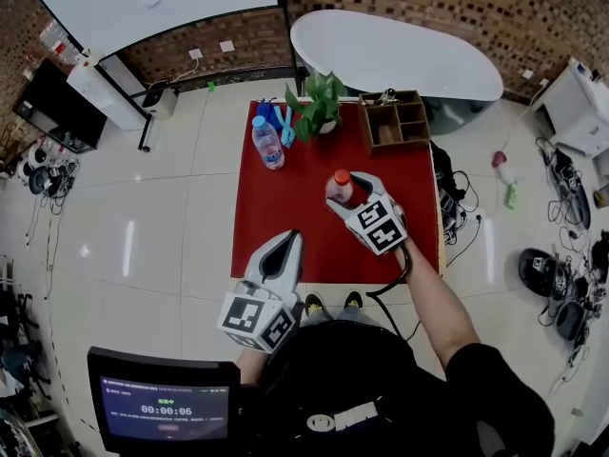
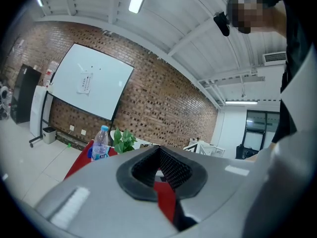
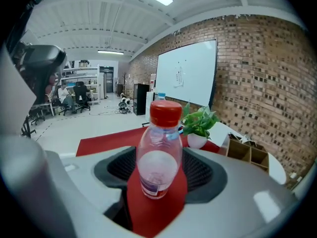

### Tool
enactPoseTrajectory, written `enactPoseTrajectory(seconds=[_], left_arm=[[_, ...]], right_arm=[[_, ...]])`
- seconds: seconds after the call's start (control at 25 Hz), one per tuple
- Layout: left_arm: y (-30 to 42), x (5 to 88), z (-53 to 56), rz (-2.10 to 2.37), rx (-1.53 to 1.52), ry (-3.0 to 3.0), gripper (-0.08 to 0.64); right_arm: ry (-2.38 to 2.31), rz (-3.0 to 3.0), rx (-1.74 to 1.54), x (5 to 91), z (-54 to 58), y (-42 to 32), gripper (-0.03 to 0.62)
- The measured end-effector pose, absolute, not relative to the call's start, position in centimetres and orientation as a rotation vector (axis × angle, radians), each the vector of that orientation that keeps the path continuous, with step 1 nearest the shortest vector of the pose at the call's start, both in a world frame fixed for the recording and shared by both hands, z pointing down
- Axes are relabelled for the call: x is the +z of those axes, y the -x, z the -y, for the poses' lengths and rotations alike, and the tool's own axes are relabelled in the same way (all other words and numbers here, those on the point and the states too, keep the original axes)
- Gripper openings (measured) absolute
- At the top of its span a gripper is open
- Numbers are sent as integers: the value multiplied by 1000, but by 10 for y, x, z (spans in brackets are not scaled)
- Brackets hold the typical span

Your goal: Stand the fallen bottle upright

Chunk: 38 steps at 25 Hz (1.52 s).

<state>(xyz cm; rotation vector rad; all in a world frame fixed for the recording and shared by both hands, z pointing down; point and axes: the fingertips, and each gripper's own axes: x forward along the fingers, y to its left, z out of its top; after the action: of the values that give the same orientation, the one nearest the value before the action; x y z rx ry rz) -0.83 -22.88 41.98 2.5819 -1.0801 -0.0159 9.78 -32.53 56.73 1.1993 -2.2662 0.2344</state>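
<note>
A clear bottle with a red cap (image 1: 340,187) (image 3: 158,155) stands upright between the jaws of my right gripper (image 1: 350,194) (image 3: 157,175), over the middle of the red table (image 1: 285,212). The jaws are closed against its sides, so the gripper is shut on it. Red cloth shows right under its base; I cannot tell whether it touches. My left gripper (image 1: 287,248) (image 2: 161,162) hovers at the table's near edge, shut with nothing in it. A second bottle with a blue cap (image 1: 268,144) (image 2: 100,144) stands upright at the back left.
A potted plant (image 1: 320,103) (image 3: 198,125) and a wooden organiser (image 1: 395,120) (image 3: 247,152) stand along the table's far edge. A white tub (image 1: 400,55) lies behind the table. A monitor (image 1: 162,409) sits at the near left.
</note>
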Motion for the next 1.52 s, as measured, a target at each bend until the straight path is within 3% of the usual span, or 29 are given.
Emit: enactPoseTrajectory(seconds=[0.32,0.68,0.72,0.76,0.8,1.52], left_arm=[[14,416,224,1089,-31,-2580,6],[2,411,221,1032,-47,-2599,8],[0,410,221,1024,-48,-2604,6],[-3,409,220,1014,-47,-2606,8],[-6,409,219,1002,-46,-2609,8],[-16,403,159,803,-16,-2703,6]], right_arm=[[-1216,2272,249,561,330,-100,298],[-1425,2566,199,444,285,-116,298],[-1474,2600,179,428,275,-119,271],[-1539,2620,170,414,265,-123,117],[-1598,2630,172,404,255,-126,4],[-1705,2579,170,400,150,-90,3]])
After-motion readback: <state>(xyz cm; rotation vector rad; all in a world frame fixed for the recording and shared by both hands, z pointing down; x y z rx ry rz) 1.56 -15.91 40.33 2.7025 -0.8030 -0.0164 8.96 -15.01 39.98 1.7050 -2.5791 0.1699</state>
